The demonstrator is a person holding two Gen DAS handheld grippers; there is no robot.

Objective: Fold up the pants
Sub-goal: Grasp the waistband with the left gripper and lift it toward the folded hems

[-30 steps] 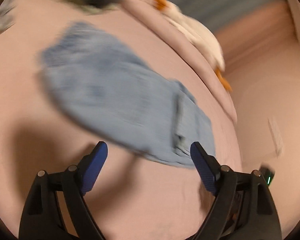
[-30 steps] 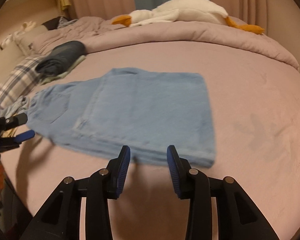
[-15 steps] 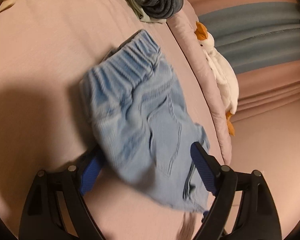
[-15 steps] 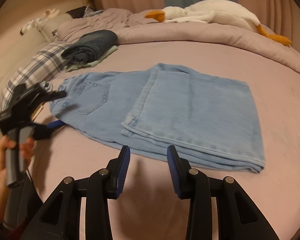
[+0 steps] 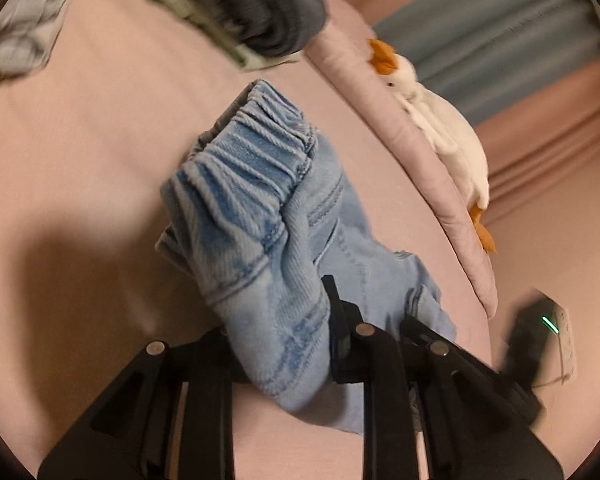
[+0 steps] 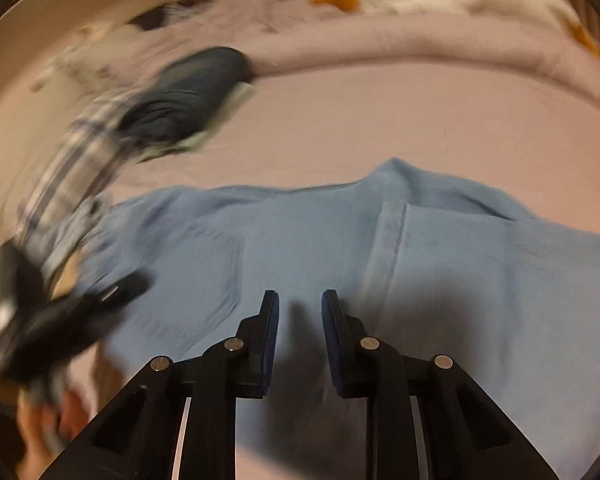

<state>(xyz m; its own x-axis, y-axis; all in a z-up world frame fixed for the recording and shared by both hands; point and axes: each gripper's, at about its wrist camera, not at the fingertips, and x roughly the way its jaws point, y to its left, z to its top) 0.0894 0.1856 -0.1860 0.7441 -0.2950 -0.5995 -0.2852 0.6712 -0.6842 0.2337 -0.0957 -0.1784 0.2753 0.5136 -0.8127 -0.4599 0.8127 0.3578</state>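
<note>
The pink bed (image 6: 400, 120) carried everything. On it the light blue pants (image 6: 300, 248) lay spread flat, one folded layer overlapping toward the foot side of the bed. Against the bed's far rolled duvet rested a white plush goose (image 5: 444, 132), and a dark folded garment (image 6: 188, 96) sat near the bed's pillow end, apart from the pants. The left gripper (image 5: 284, 320) was clamped on the pants' gathered waistband corner. The right gripper (image 6: 300, 320) hovered above the pants, its jaws slightly parted, holding nothing.
</note>
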